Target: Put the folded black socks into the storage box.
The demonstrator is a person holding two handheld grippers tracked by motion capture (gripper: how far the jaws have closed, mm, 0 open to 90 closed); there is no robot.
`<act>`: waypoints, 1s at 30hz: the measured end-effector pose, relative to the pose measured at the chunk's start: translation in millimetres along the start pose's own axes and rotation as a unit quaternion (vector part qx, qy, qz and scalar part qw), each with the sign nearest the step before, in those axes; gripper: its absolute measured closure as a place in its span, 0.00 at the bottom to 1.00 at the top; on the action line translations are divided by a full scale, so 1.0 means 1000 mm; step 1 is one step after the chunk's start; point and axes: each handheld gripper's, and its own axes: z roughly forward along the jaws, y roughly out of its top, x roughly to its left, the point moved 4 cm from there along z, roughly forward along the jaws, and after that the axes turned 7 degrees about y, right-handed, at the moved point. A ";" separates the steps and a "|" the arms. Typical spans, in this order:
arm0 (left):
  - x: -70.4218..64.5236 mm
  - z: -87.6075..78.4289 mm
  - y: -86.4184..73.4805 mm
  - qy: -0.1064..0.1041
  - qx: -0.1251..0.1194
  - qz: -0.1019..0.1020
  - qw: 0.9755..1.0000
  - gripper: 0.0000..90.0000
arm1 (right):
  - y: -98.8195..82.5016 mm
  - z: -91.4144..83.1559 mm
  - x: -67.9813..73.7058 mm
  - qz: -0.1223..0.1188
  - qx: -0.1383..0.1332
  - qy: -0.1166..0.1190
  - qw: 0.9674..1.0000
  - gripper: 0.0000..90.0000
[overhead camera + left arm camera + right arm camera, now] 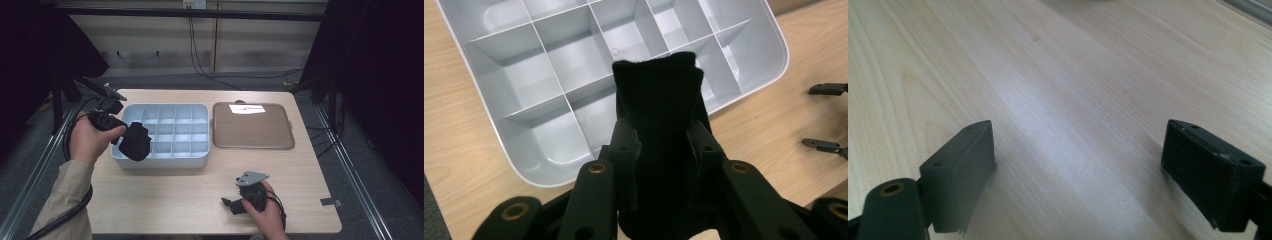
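From the high view, the left claw (131, 141) grasps a folded black knitted cloth, likely a sock (135, 142), and holds it over the near-left corner of one pale grey plastic divided tray (200, 159). The tray seems to hold sixteen compartments in a four-by-four grid, all bare as far as I can tell. The cloth hangs just above the front-left cells, so the move ahead looks like a short lowering, and the left hand is by far the nearer. Beside the tray, to its right, one flat brownish lid (252, 126) lies on the light wooden tabletop (165, 195). The right claw (231, 206) rests low at the near edge, well apart from the tray.

In the left gripper view, the left claw (663, 137) is clenched on the cloth (659, 95), whose long axis runs straight out between the jaws and points toward the tray (519, 172) interior. The cloth's free end overhangs the middle cells. One cloth is visible.

In the right gripper view, the right claw (1078, 160) stands released, jaws wide with nothing between them, over bare tabletop (1063, 70).
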 end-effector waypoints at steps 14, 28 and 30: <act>0.018 0.007 0.004 0.006 0.003 -0.018 1.000 0.78 | 0.000 0.000 0.000 0.000 0.000 0.000 1.000 0.15; 0.034 0.009 0.008 0.017 -0.006 -0.029 0.999 0.78 | 0.000 0.000 0.000 0.000 0.000 0.000 1.000 0.15; 0.037 0.011 0.009 0.019 -0.004 -0.036 0.999 0.78 | 0.000 0.000 0.000 0.000 0.000 0.000 1.000 0.15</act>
